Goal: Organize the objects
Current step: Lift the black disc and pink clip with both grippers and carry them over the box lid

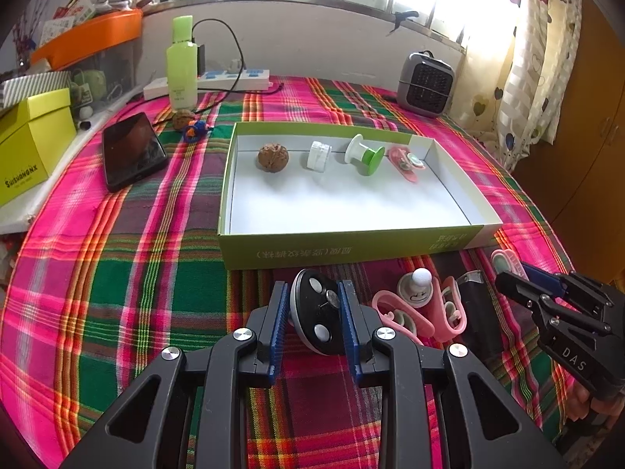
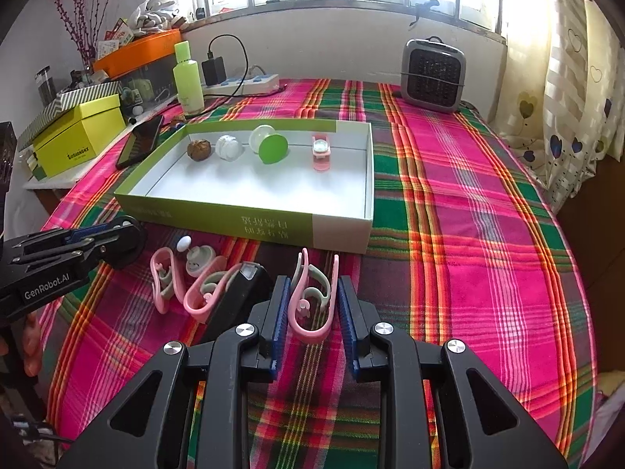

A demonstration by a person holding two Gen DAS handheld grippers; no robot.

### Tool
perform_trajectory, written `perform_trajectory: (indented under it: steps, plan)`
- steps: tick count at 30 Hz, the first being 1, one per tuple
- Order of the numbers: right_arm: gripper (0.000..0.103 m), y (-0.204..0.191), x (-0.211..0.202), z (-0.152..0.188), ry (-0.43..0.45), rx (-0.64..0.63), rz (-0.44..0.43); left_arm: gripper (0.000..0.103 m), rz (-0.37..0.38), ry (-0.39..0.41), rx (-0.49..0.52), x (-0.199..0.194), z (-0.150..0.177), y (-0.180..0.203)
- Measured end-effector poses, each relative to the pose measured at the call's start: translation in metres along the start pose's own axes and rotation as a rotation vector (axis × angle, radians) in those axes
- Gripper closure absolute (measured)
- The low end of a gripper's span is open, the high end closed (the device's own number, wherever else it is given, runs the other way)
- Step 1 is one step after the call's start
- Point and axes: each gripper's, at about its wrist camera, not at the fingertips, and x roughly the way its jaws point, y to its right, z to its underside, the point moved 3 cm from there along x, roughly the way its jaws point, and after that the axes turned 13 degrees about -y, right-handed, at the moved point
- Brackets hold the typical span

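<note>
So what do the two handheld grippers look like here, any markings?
Both are black, angular linkage frames with silver round bolts and blue ribbed pads. The left gripper reads "GenRobot.AI" on its side; the right gripper reads "DAS". No sleeves or cables are visible.

Phone (image 1: 131, 150), heater (image 1: 425, 84), green bottle (image 1: 181, 64)

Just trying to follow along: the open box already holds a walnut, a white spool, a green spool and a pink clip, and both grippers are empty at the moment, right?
Not quite. The box holds those four, but neither gripper is empty: the left wrist view shows the left gripper shut on a black disc, and the right wrist view shows the right gripper shut on a pink clip.
</note>
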Motion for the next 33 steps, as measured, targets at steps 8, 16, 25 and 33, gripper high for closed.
perform_trajectory:
  steps: [8, 16, 25, 33]
  plan:
    - [0.078, -0.002, -0.005, -0.003, 0.018, 0.0, -0.009, 0.079, 0.0, 0.016, 0.006, -0.009, -0.001, -0.001]
    - [0.078, -0.008, -0.011, -0.011, 0.039, -0.019, -0.027, 0.079, 0.0, 0.037, 0.011, -0.018, -0.007, 0.0]
    - [0.078, -0.015, -0.014, -0.018, 0.051, -0.041, -0.036, 0.079, -0.002, 0.047, 0.011, -0.021, -0.01, 0.001]
    - [0.078, -0.019, -0.014, -0.026, 0.063, -0.053, -0.051, 0.079, 0.004, 0.057, 0.009, -0.025, -0.015, 0.0]
